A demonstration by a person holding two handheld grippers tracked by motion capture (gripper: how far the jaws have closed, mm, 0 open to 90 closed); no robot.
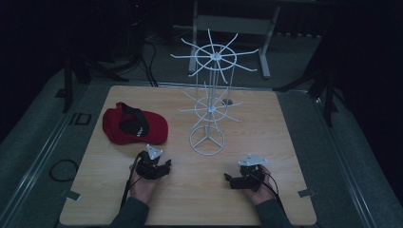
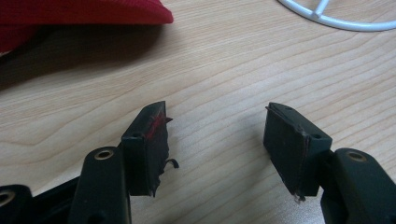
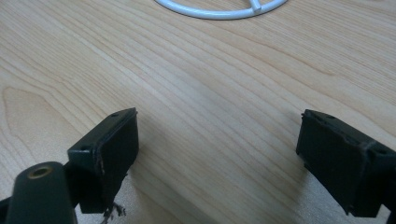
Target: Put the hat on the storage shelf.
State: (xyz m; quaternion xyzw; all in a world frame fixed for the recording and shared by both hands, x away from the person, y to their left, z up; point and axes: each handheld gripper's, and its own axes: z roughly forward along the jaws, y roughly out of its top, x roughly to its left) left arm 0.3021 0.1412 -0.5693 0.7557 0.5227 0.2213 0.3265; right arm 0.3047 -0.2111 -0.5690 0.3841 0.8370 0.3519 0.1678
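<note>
Left gripper (image 1: 161, 167) and right gripper (image 1: 231, 180), fingers wide and empty, rest on worktop (image 1: 266, 142) near red cap (image 1: 135, 124) and white wire rack (image 1: 209, 114).

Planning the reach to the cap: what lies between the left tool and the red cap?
Bare wooden table lies between the open left tool and the red cap, as the left gripper view shows.

Red cap (image 1: 134, 123), white wire rack (image 1: 211, 95), light woodgrain table (image 1: 266, 137)

Black cable loop (image 1: 63, 169) on grey floor beside wooden table (image 1: 285, 142)
</note>
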